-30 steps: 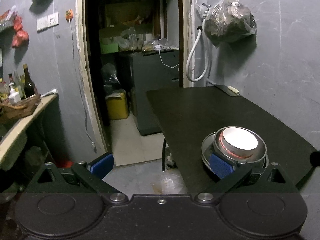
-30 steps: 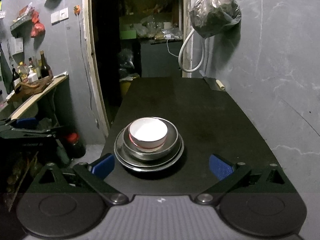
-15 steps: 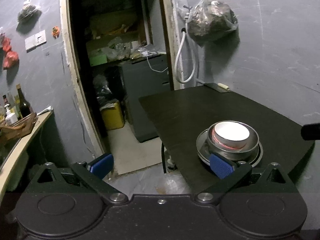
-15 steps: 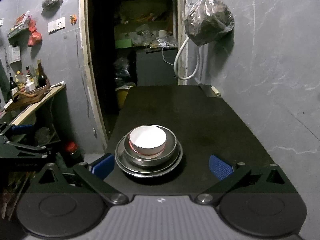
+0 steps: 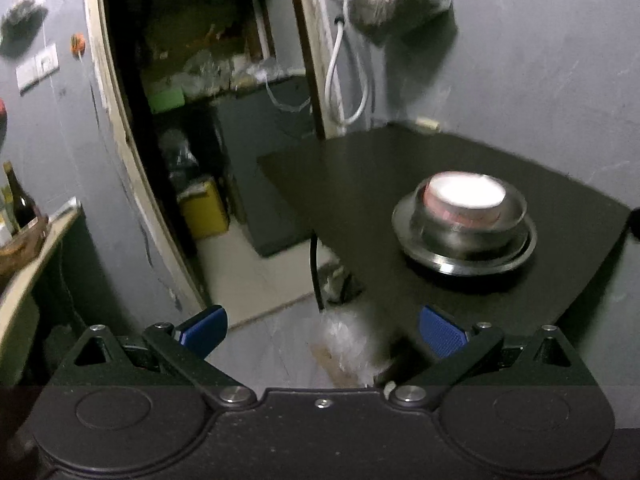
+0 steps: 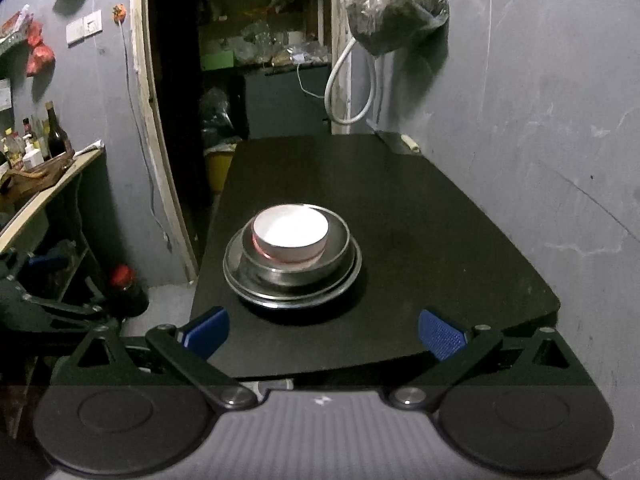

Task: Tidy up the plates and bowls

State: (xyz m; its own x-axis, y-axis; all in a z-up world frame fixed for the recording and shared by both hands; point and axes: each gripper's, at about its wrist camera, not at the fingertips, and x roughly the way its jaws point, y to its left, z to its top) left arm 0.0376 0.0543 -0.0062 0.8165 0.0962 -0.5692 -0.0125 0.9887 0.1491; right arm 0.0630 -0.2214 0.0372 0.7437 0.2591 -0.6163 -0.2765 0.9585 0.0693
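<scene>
A white bowl with a pink outside [image 6: 291, 233] sits inside a steel bowl [image 6: 336, 258], which rests on a steel plate [image 6: 248, 286] near the front left of the black table [image 6: 420, 240]. The same stack shows to the right in the left wrist view: white bowl [image 5: 464, 196], steel bowl [image 5: 460, 234], steel plate [image 5: 468, 262]. My right gripper [image 6: 323, 334] is open and empty, held short of the table's near edge. My left gripper [image 5: 323, 330] is open and empty, off the table's left side over the floor. It also shows at the left edge of the right wrist view [image 6: 52, 300].
A doorway [image 6: 240, 80] opens behind the table's far end into a dark cluttered room. A bagged bundle [image 6: 396, 4] and a white hose [image 6: 344, 92] hang on the wall. A shelf with bottles [image 6: 44, 144] stands left. A red-capped jar [image 6: 124, 288] and crumpled plastic [image 5: 348, 344] lie on the floor.
Both grippers have drawn back from the stack, which now sits farther off in both views. The left one has also swung left, off the table. The stack has not moved.
</scene>
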